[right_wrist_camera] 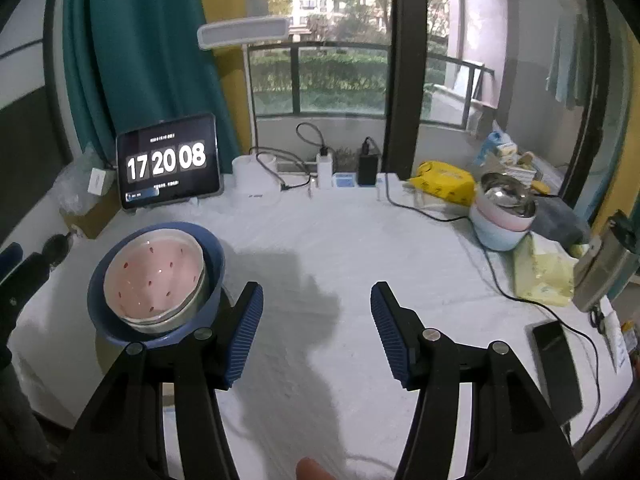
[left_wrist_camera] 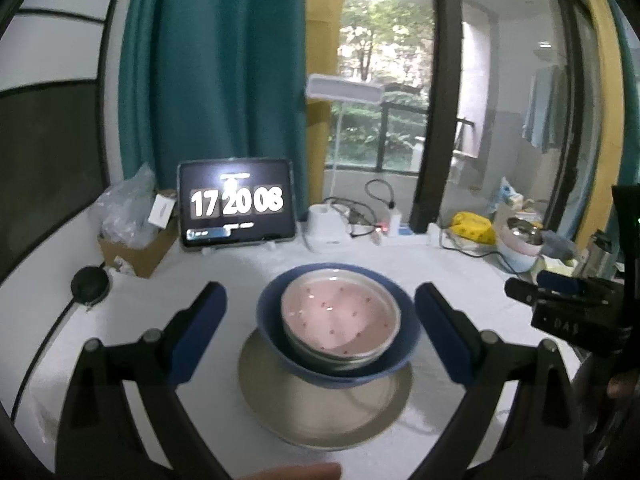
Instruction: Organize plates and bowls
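A pink speckled bowl (left_wrist_camera: 340, 318) sits nested in a blue bowl (left_wrist_camera: 272, 316), which rests on a grey plate (left_wrist_camera: 320, 412) on the white table. My left gripper (left_wrist_camera: 320, 330) is open, its blue pads on either side of the stack and apart from it. The stack also shows at the left of the right wrist view: pink bowl (right_wrist_camera: 154, 278), blue bowl (right_wrist_camera: 100, 312). My right gripper (right_wrist_camera: 316, 332) is open and empty over bare table, to the right of the stack. A second stack of bowls (right_wrist_camera: 502, 216), steel on pink on pale blue, stands at the far right.
A tablet clock (right_wrist_camera: 170, 164) and a white lamp base (right_wrist_camera: 256, 184) stand at the back, with chargers and cables. A yellow packet (right_wrist_camera: 446, 182), a yellow cloth (right_wrist_camera: 544, 272) and a black phone (right_wrist_camera: 558, 368) lie on the right. A cardboard box (left_wrist_camera: 136, 248) is at the back left.
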The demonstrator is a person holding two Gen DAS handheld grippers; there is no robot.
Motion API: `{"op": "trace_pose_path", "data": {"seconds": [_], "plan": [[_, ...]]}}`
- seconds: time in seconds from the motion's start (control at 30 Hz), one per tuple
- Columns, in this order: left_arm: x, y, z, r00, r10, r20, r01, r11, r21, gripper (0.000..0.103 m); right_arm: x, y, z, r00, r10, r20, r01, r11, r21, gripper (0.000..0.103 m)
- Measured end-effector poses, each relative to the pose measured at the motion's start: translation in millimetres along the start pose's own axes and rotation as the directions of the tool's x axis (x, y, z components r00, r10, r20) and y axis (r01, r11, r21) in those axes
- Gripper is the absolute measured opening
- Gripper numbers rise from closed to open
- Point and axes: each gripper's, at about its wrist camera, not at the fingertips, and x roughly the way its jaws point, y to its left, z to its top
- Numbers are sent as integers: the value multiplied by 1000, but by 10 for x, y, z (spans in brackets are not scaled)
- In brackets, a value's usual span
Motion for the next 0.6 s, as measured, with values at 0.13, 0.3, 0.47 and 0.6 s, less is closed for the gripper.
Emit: {"op": "trace_pose_path", "data": {"seconds": [0.13, 0.3, 0.47, 0.6], "plan": [[-155, -117, 37, 999, -15, 39, 13, 999, 32, 96, -195, -63, -2, 999, -19, 42, 19, 1000, 3, 59], [-367, -214, 85, 995, -35, 93, 30, 998, 58, 96, -479, -125, 0, 997, -1, 83, -1, 1000, 16, 59], [-554, -277, 100, 992, -46, 118, 38, 997, 68, 96, -751, -134, -25, 991, -7, 133, 5, 1000, 16, 59], [-698, -311, 102, 990, -58, 131, 49, 996, 71, 96, -966, -150, -58, 984, -22, 174, 20, 1000, 13, 59]]}}
